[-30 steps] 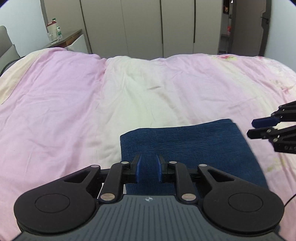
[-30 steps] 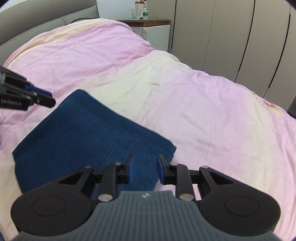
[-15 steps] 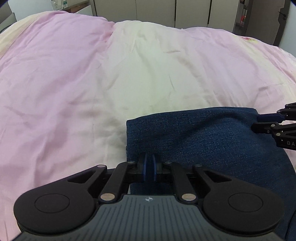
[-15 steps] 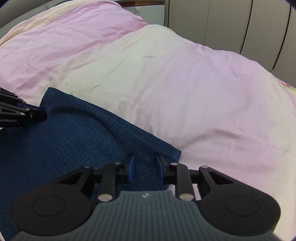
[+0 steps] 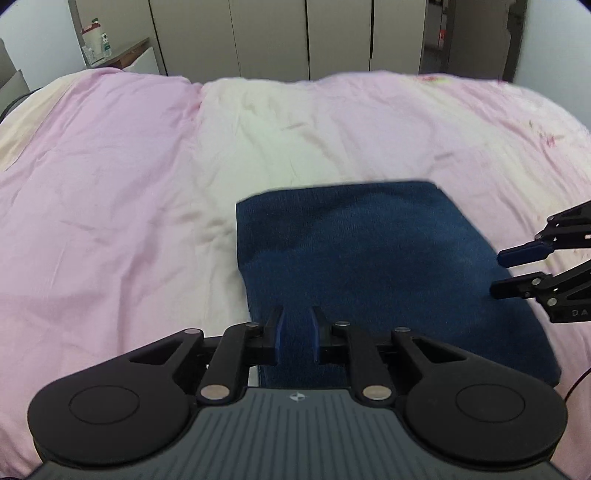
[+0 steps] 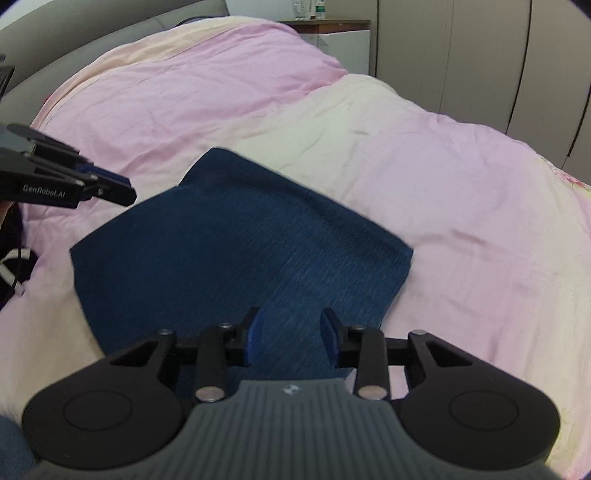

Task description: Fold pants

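The dark blue pants (image 5: 373, 258) lie folded into a flat rectangle on the pink and cream duvet, also in the right wrist view (image 6: 236, 251). My left gripper (image 5: 294, 334) hovers over the pants' near left edge, open by a small gap and empty. My right gripper (image 6: 291, 338) is open and empty above the pants' near right part. The right gripper also shows at the right edge of the left wrist view (image 5: 513, 273), the left gripper at the left of the right wrist view (image 6: 114, 190).
The duvet (image 5: 147, 177) covers the whole bed. A bedside table (image 6: 332, 27) with bottles stands at the back by the headboard. Grey wardrobe doors (image 5: 269, 37) run behind the bed.
Both grippers have lifted up and back from the pants. The left gripper was shut half a second ago and is now open. The right gripper has opened wider.
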